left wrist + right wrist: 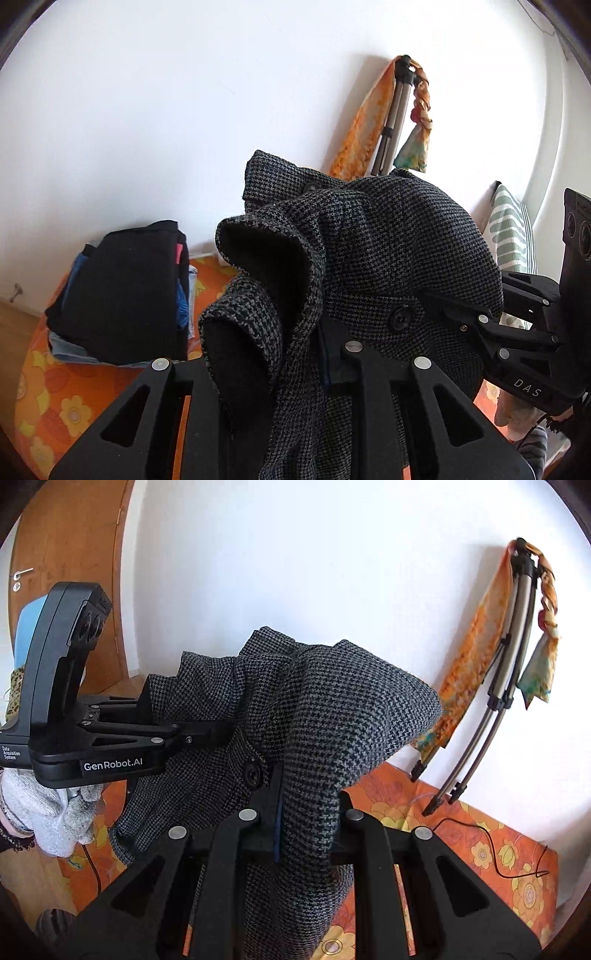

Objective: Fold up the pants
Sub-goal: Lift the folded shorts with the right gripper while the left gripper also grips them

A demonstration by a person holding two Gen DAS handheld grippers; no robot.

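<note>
Both grippers are up off the bed with the pants (388,251) bunched between them, a dark houndstooth pair with black buttons, the cloth heaped high and hanging down in folds in front of each camera. The left gripper (328,354) is clamped on a thick fold of the fabric near one of the buttons, its jaws drawn close with the cloth spilling over the left finger and down. The right gripper (291,823) is pinched tight on another fold of the same garment, the weave draped over its fingers and dropping between them. From the left wrist view the right gripper comes in from the right side and bites the cloth just past the button; from the right wrist view the left gripper comes in from the left, held by a hand in a pale knitted glove (51,812).

Below them lies the bed's orange flowered cover (480,834). Toward its far left end sits a stack of folded clothes (122,295), black on top with blue and pink edges showing underneath. By the white wall at the far edge leans a folded tripod (491,686) with orange patterned scarves hung over it, and a thin black cable (491,849) snakes over the cover near its feet. A striped green-and-white pillow (509,229) stands at the right, and a wooden door (70,554) shows at the left
</note>
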